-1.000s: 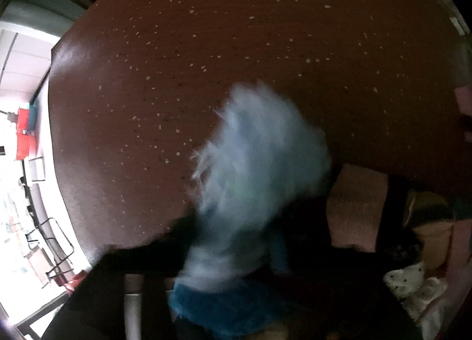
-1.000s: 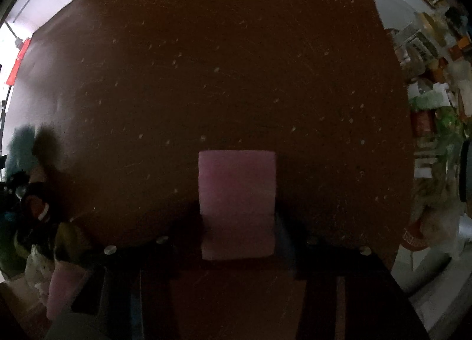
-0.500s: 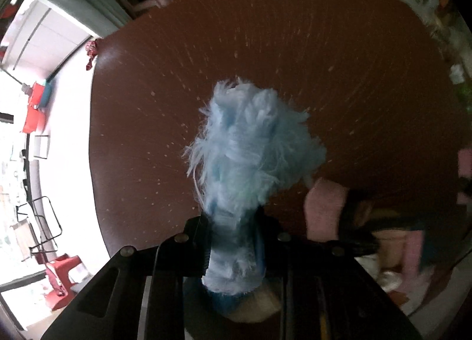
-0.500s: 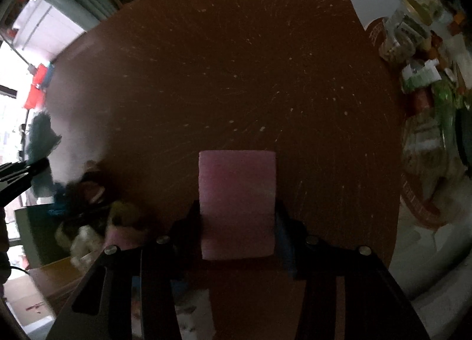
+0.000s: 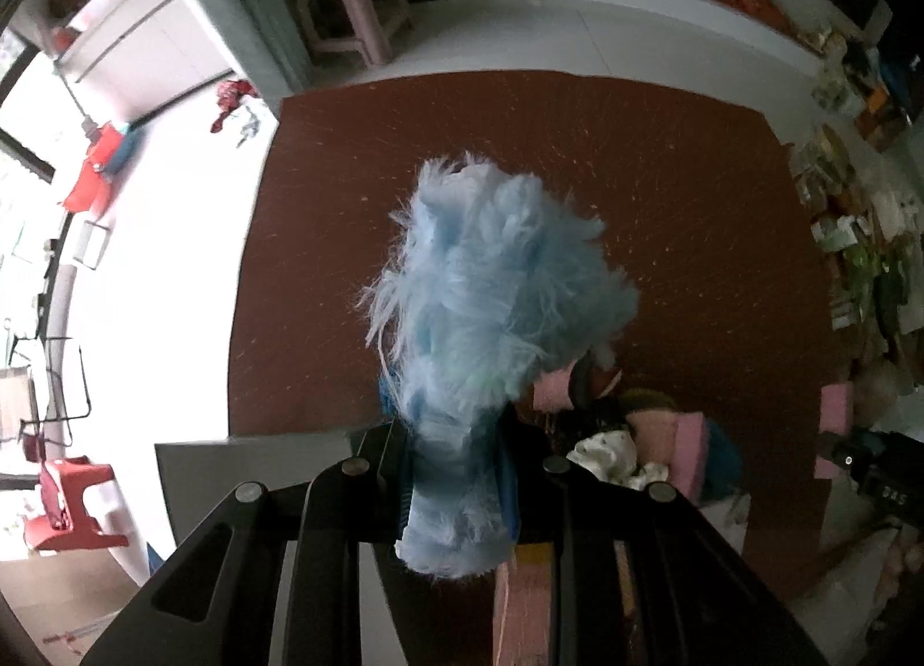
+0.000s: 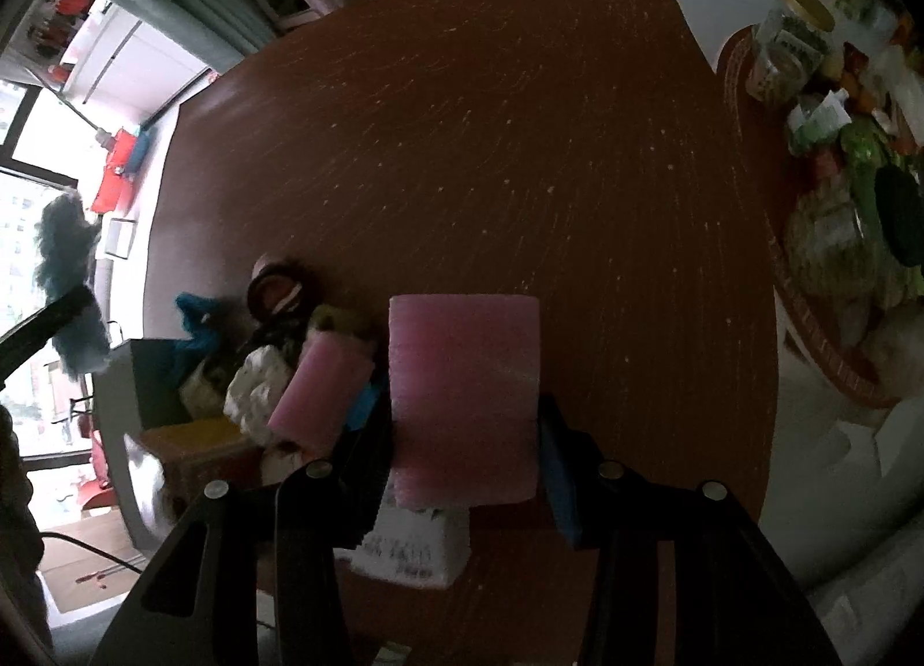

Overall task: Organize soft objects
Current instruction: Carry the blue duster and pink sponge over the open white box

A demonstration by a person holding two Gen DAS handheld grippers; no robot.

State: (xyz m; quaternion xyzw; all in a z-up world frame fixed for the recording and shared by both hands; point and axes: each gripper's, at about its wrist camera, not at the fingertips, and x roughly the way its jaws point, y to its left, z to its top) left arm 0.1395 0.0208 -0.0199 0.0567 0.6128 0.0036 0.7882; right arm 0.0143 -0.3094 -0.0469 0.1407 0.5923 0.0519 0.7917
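Observation:
My left gripper (image 5: 456, 469) is shut on a fluffy light-blue plush piece (image 5: 491, 290), held high above the red-brown table (image 5: 664, 192). My right gripper (image 6: 465, 435) is shut on a pink foam block (image 6: 462, 389), also lifted over the table (image 6: 520, 146). A pile of soft things lies at the table's near edge: a pink foam roll (image 6: 320, 394), a white dotted cloth (image 6: 254, 383), a blue cloth (image 6: 199, 313). In the right wrist view the blue plush (image 6: 66, 256) shows at far left.
A grey box (image 5: 254, 469) and a cardboard box (image 6: 196, 446) stand by the pile. A white printed packet (image 6: 413, 547) lies below the right gripper. Jars and packets (image 6: 797, 42) crowd a side table at right. A pink stool (image 5: 352, 13) stands on the floor beyond.
Both grippers have risen well above the table with their loads still held; far more of the table and room shows now. The left gripper has also rolled.

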